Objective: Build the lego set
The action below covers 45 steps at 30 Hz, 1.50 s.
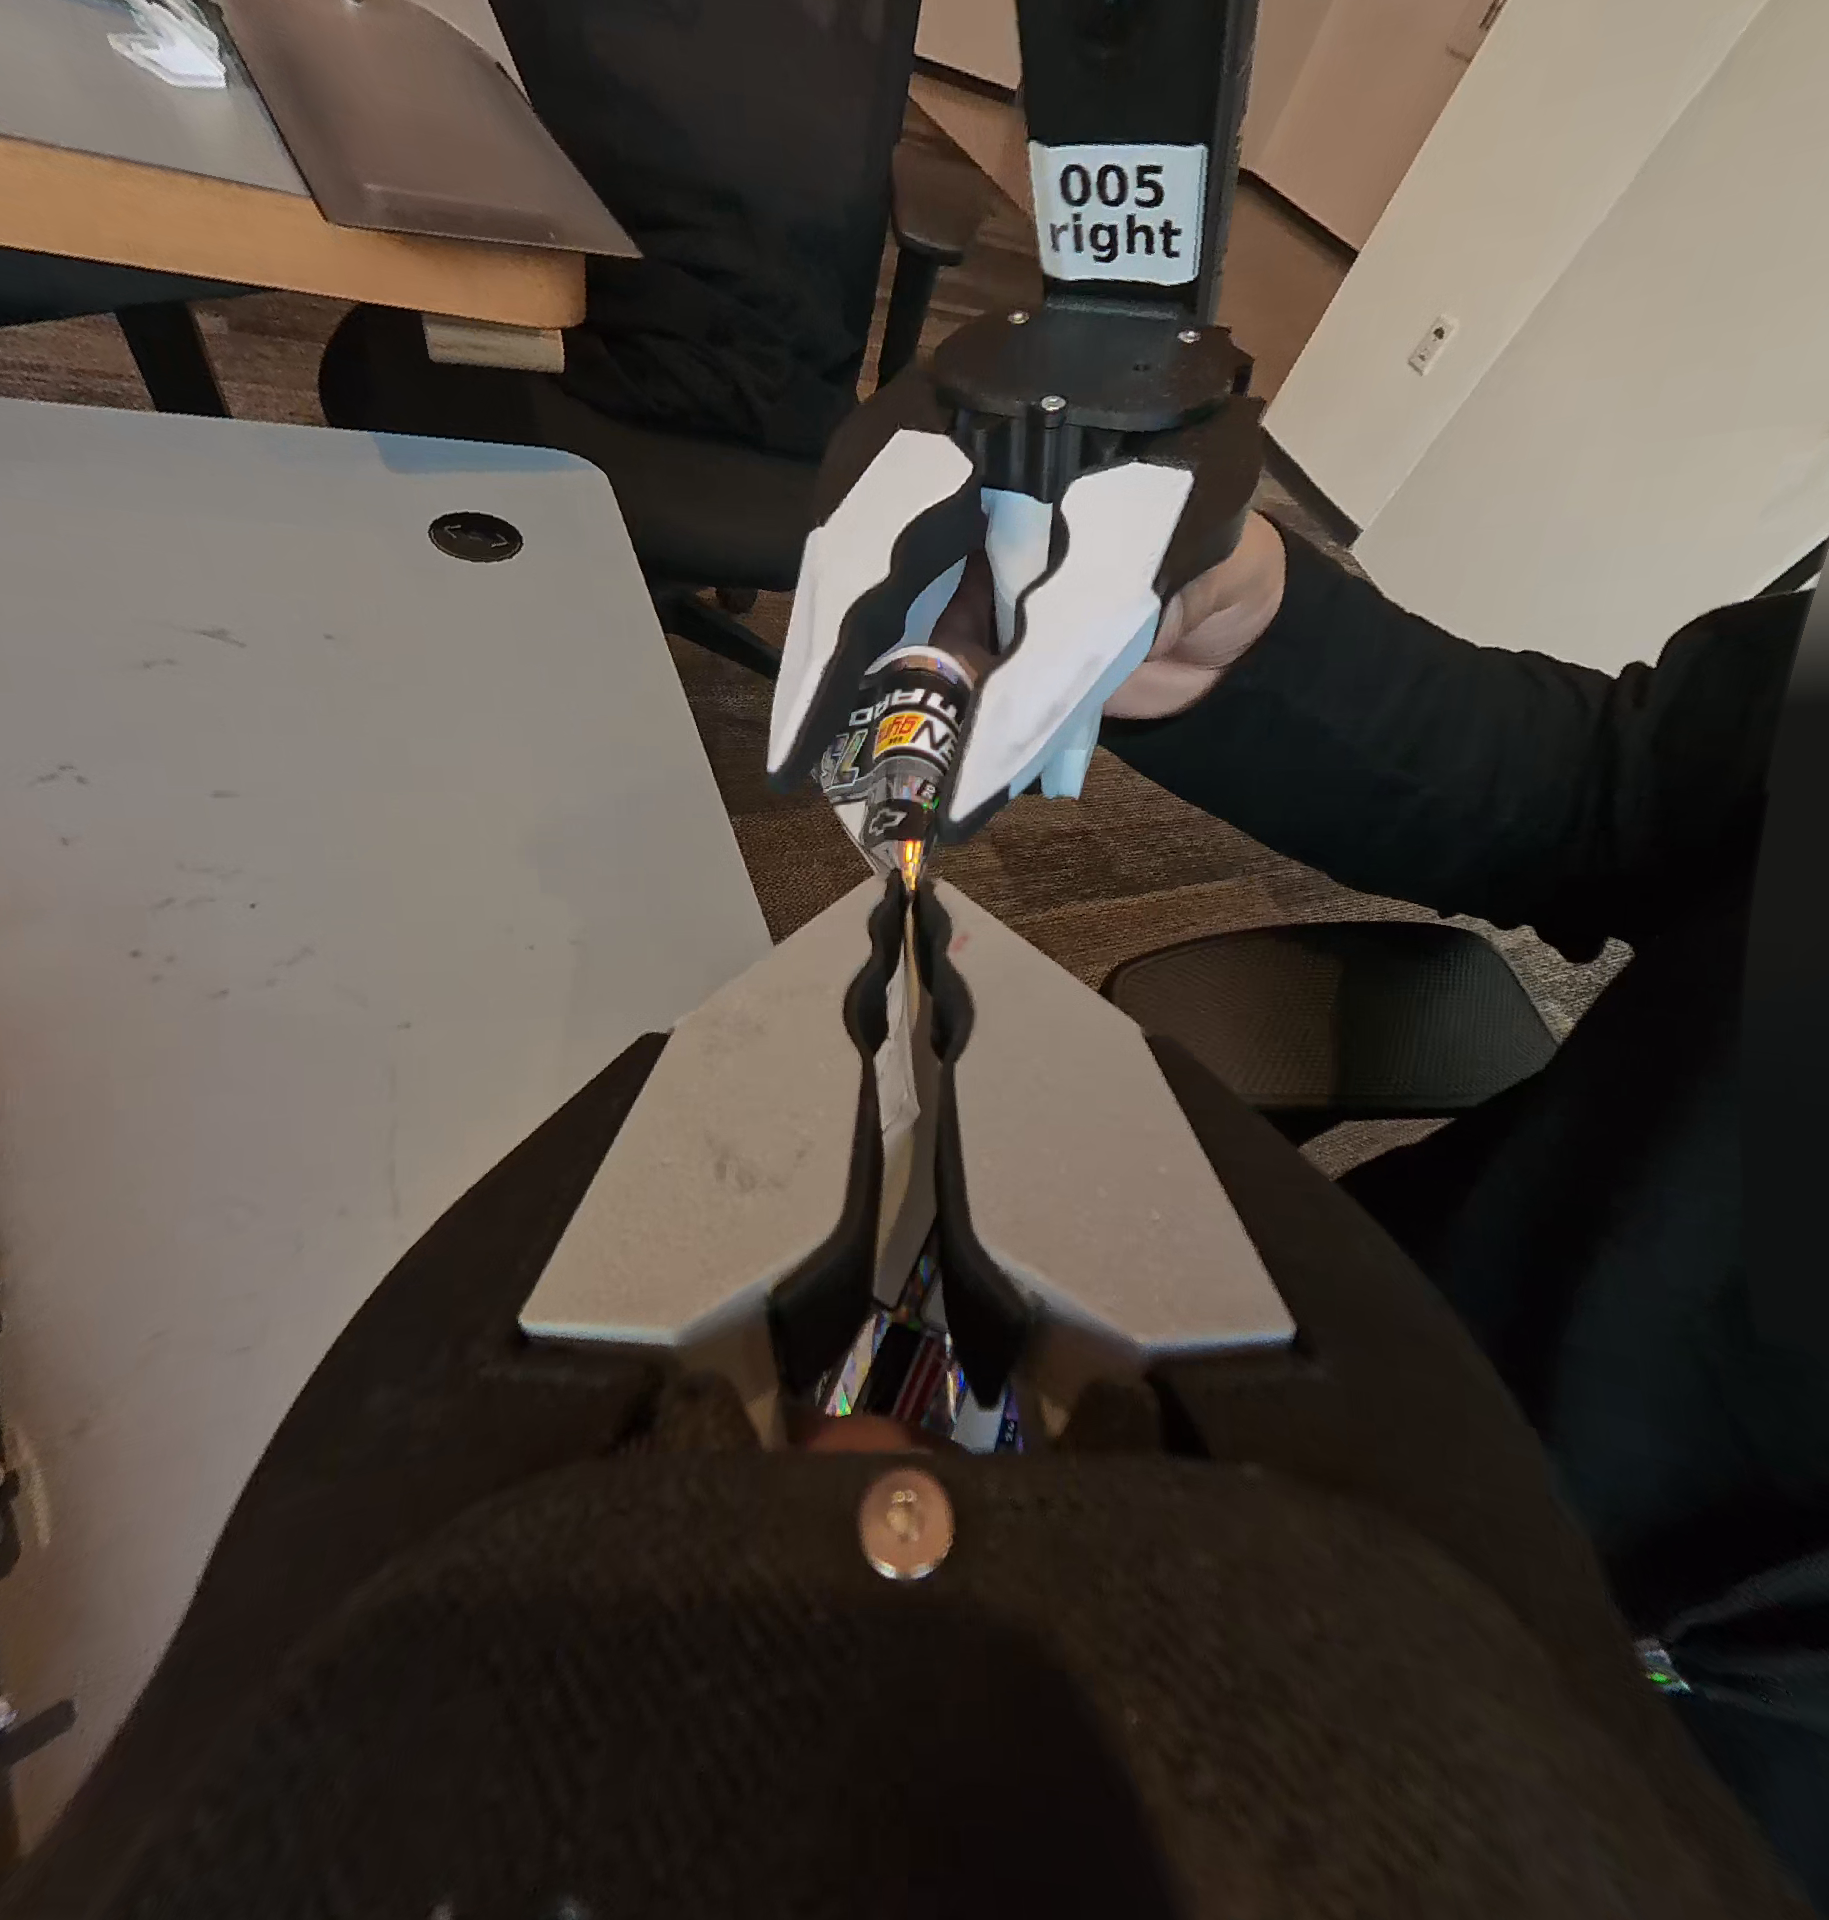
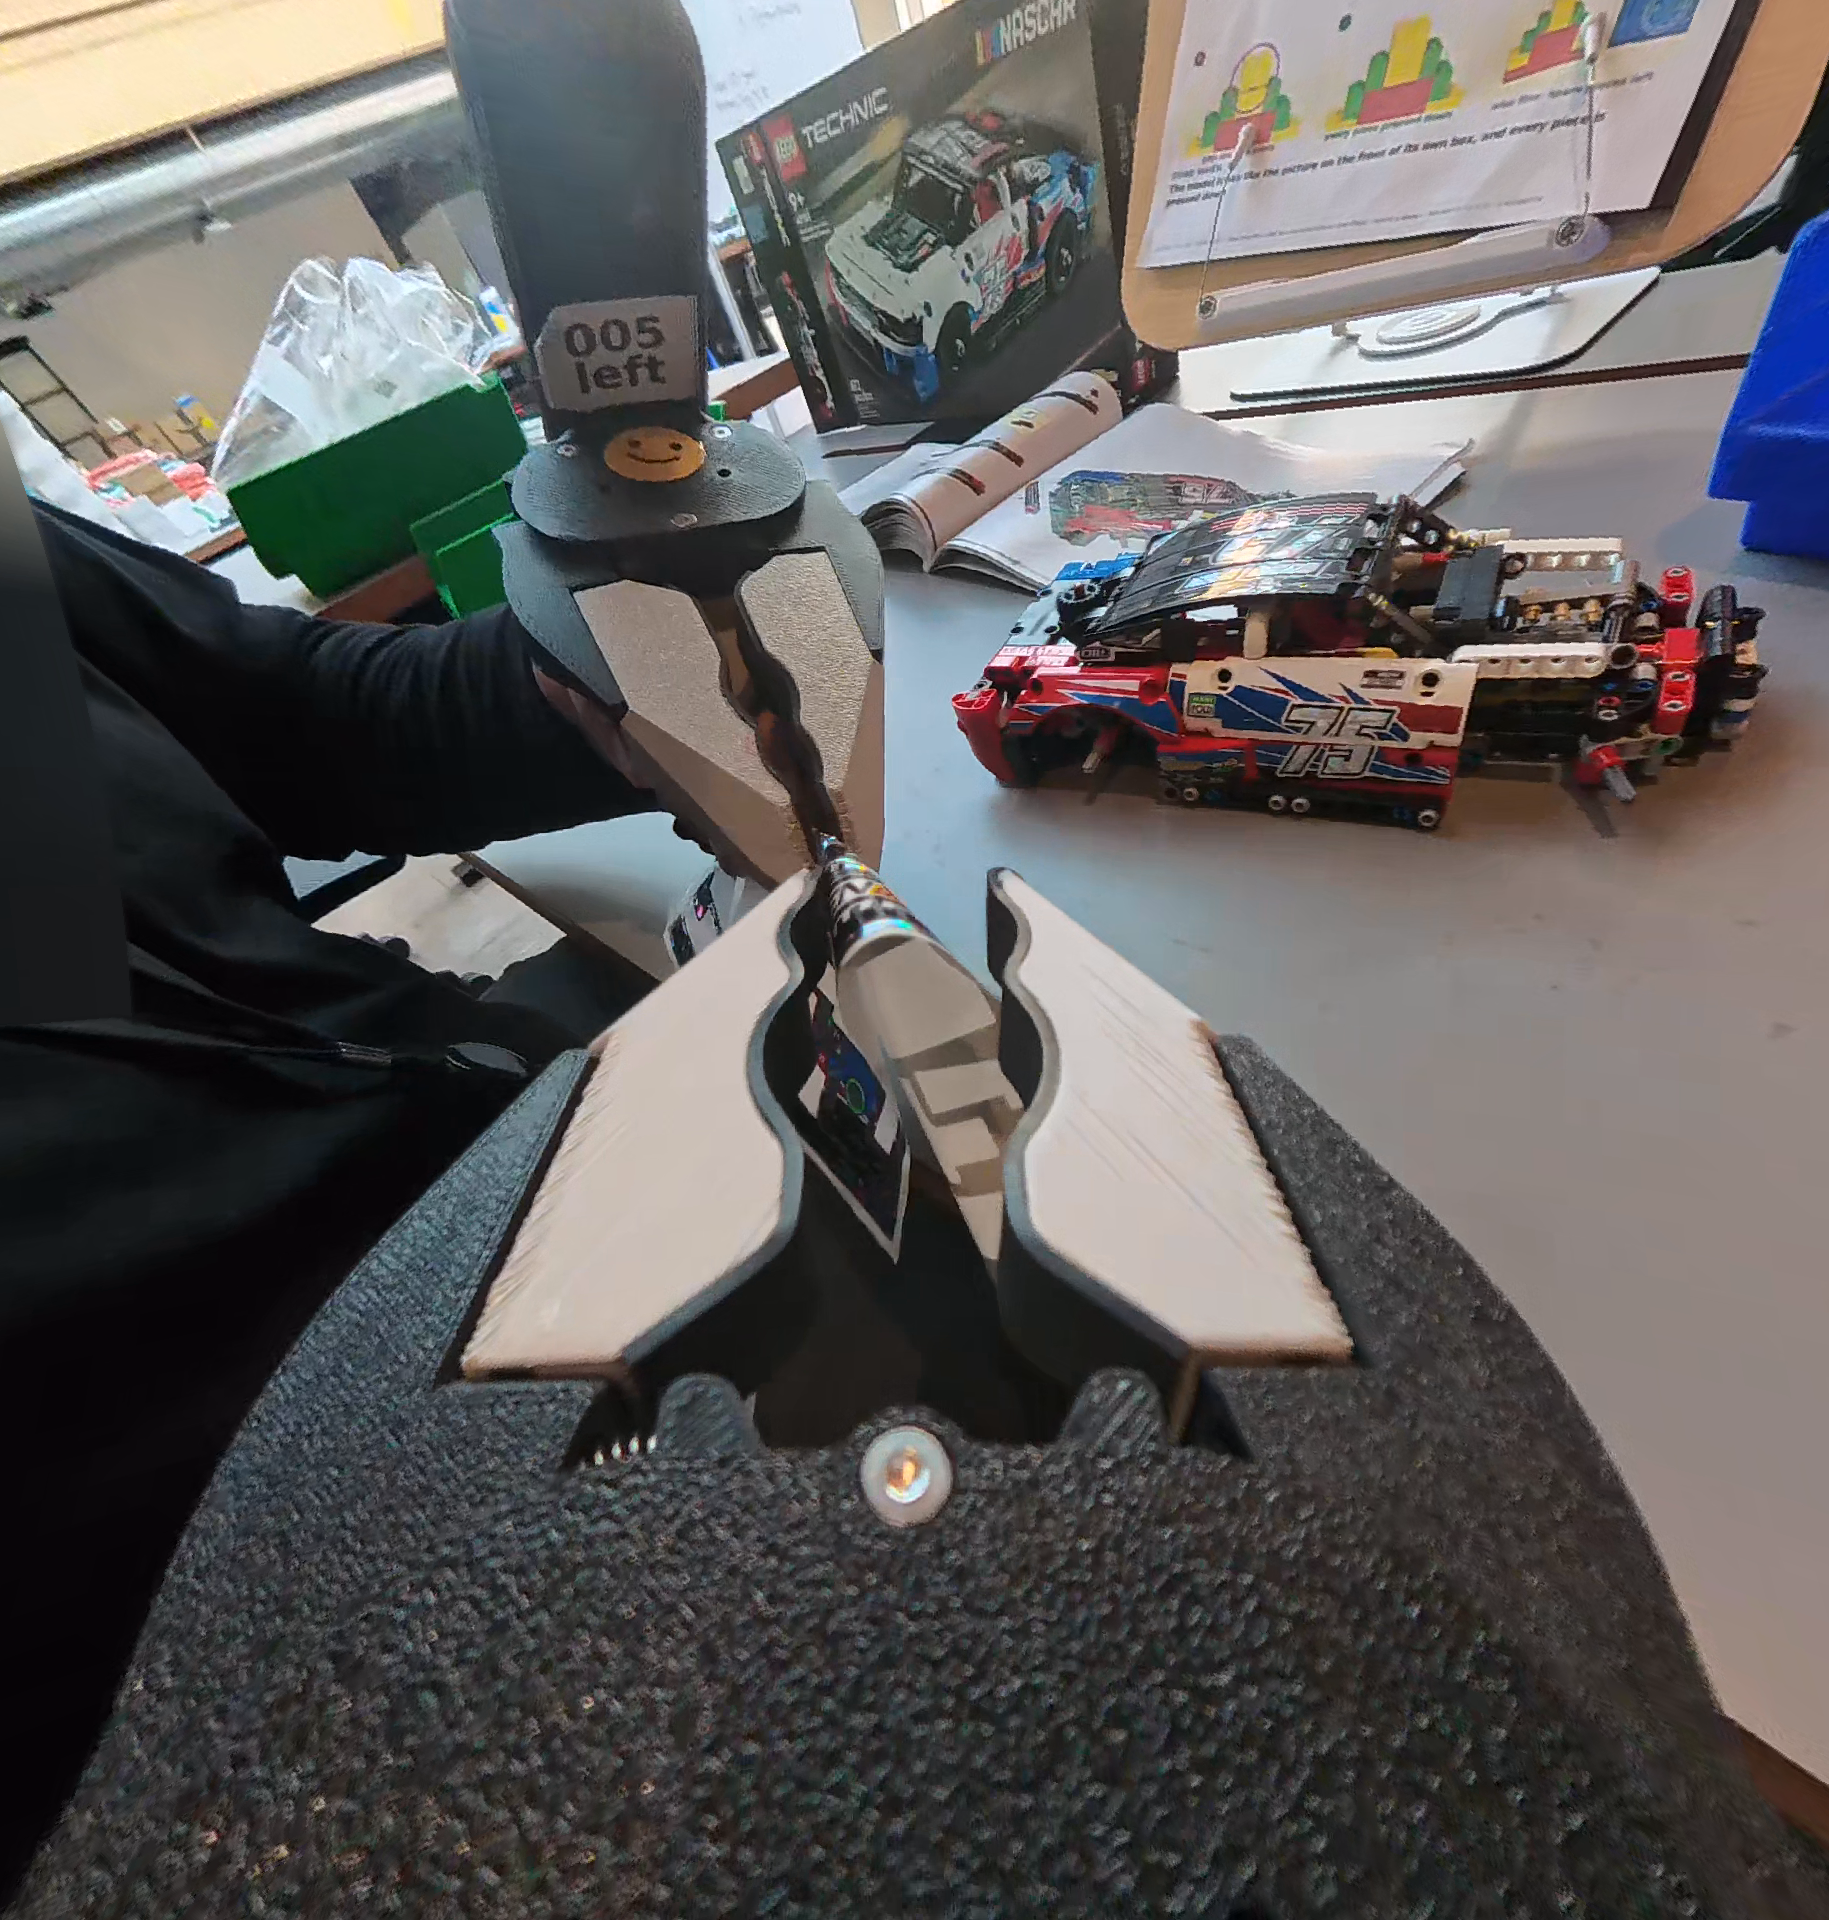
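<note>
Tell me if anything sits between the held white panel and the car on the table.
Nothing visible does: bare grey table lies between the white panel, held with its sticker in the right gripper, and the car.

My left gripper (image 1: 907, 914) pinches a sticker sheet (image 1: 902, 1060) edge; the right gripper (image 1: 894, 800) opposite grips a stickered part (image 1: 905, 748), beside the grey table (image 1: 318, 831).

Clutter around the grey tabletop (image 2: 1409, 1039)

Far left, green bins (image 2: 370, 488) under a crumpled clear plastic bag (image 2: 359, 332); far right, a blue bin (image 2: 1803, 384). Across the carpeted floor (image 1: 1149, 862), black office chairs (image 1: 1336, 1008) and a wooden desk (image 1: 266, 239) bearing a silver laptop (image 1: 370, 114).
</note>
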Motion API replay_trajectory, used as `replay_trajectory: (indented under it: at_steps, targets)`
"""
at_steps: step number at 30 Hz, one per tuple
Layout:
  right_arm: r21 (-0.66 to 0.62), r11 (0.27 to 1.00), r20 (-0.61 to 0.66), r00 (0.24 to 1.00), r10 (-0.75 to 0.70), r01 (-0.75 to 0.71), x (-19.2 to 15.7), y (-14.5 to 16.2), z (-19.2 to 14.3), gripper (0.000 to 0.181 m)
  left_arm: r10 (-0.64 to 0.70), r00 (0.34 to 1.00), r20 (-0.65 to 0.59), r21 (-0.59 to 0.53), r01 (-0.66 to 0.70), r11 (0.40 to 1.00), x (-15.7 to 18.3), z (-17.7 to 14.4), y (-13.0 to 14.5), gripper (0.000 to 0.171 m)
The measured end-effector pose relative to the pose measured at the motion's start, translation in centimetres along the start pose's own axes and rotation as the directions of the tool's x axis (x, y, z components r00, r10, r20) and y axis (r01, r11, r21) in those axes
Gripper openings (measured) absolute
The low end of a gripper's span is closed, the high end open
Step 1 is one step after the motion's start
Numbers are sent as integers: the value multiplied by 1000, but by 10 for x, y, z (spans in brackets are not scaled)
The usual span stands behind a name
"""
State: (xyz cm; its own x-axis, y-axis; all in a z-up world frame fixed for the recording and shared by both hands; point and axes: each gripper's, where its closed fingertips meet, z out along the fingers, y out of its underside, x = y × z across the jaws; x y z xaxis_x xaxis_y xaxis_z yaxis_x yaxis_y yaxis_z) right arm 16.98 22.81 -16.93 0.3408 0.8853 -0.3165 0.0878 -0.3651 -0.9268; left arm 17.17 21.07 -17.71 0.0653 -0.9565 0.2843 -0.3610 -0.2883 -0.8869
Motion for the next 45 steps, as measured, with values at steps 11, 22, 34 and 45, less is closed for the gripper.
replay_trajectory:
  at_steps: [11,22,34,45]
  targets:
    - [13,999,79,996,43,-44,-5,3,4,9,11,1000,-2,13,-11,1000,2,-1,-3,0]
    - [1,992,144,982,126,-128,-11,5,4,4,-1,1000,-1,57,1,998,-2,-6,-9,5]
    - [-30,950,260,915,307,-310,-19,8,3,9,426,893,144,-54,-422,905,4,-7,-7,3]
    - [23,997,-84,993,77,-75,5,3,-17,30,-67,996,-57,68,71,995,-8,-16,-4,0]
